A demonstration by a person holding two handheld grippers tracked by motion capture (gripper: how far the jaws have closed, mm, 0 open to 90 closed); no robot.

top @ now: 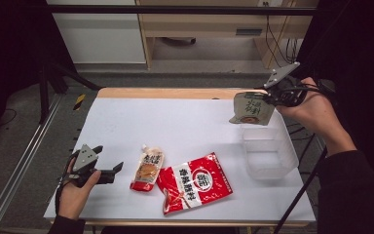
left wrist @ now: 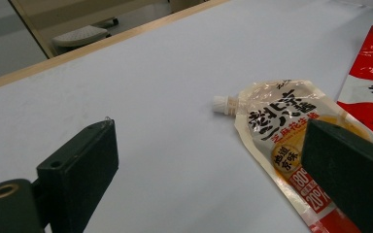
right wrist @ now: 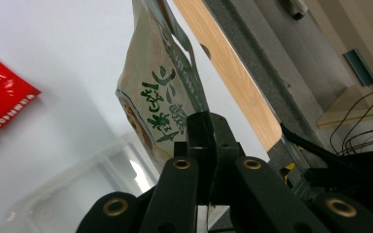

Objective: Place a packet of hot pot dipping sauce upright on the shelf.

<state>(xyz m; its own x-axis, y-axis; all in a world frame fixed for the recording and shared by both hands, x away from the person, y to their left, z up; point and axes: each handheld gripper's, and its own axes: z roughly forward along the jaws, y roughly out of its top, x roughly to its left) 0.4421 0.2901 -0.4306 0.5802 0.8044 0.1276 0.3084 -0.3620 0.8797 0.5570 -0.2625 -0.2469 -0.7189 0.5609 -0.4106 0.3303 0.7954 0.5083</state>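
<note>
Jaws of the left gripper point(top: 108, 168) are spread wide, empty, near the spouted pouch point(top: 147, 168) lying flat beside the red packet point(top: 195, 183). A green-printed pouch point(top: 251, 109) is clamped by the right gripper point(top: 272, 97) and held above the clear container point(top: 269, 152).

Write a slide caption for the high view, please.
Right gripper holds a green-lettered pouch above a clear tub.
</note>
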